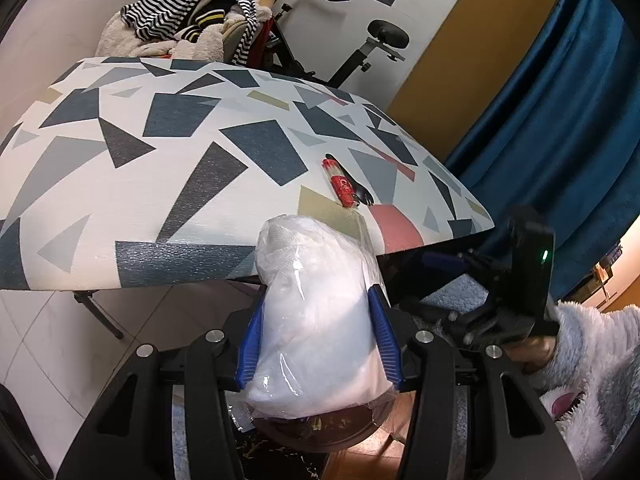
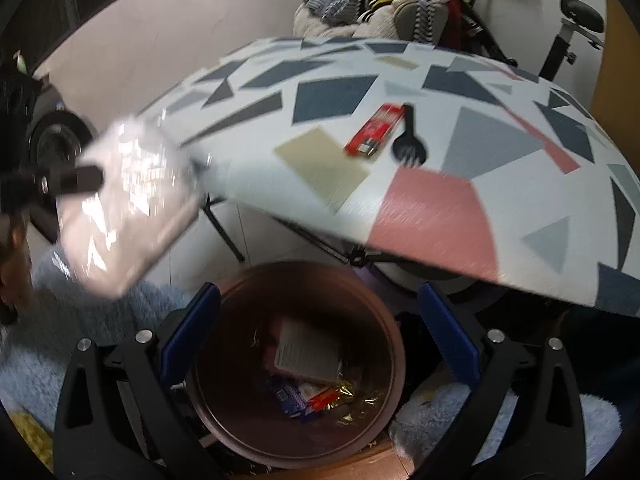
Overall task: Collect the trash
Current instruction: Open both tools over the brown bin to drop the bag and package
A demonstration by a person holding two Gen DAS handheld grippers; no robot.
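My left gripper is shut on a white plastic-wrapped packet and holds it above the brown round bin. In the right wrist view the packet is blurred at the left, held beside the table edge. My right gripper is open and empty, directly above the bin, which holds several wrappers and a card. A red wrapper and a black plastic spork lie on the patterned table; they also show in the left wrist view, wrapper, spork.
A folding table with a geometric cloth stands over tiled floor. Behind it are a clothes pile and an exercise bike. A blue curtain hangs at the right. A fluffy blue rug surrounds the bin.
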